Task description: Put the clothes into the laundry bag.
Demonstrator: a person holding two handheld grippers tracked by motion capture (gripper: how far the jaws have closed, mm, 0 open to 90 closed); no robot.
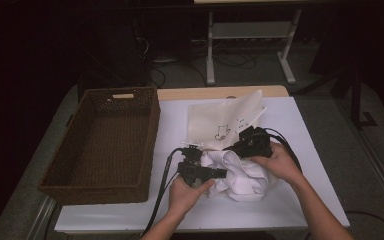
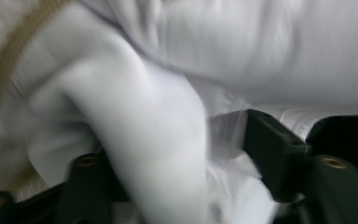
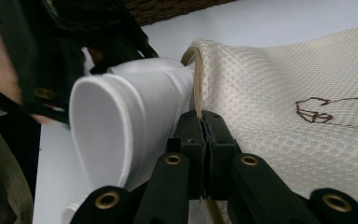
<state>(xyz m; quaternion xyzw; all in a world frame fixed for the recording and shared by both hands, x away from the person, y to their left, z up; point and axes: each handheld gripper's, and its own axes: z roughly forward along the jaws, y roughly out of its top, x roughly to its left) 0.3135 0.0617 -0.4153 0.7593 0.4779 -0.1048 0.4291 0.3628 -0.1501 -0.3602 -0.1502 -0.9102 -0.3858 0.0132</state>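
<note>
A cream mesh bag [image 1: 220,120] with a small line drawing lies on the white table [image 1: 305,200], and a bundled white garment [image 1: 242,177] sits at its near end. My right gripper [image 1: 234,148] is shut on the bag's zipper edge [image 3: 196,79]; in the right gripper view its jaws [image 3: 203,119] meet on that tan seam of the bag [image 3: 284,93], with the garment [image 3: 116,126] just to the left. My left gripper [image 1: 222,173] points into the garment from the left. Its jaws [image 2: 177,140] stand apart with a fold of the white garment [image 2: 158,154] lying loosely between them.
A dark brown wicker basket [image 1: 100,192] stands on the left half of the table, and its rim [image 3: 177,9] shows behind the bag. White table surface lies to the right of and in front of the hands. Dark floor, cables and a table frame [image 1: 210,50] lie beyond.
</note>
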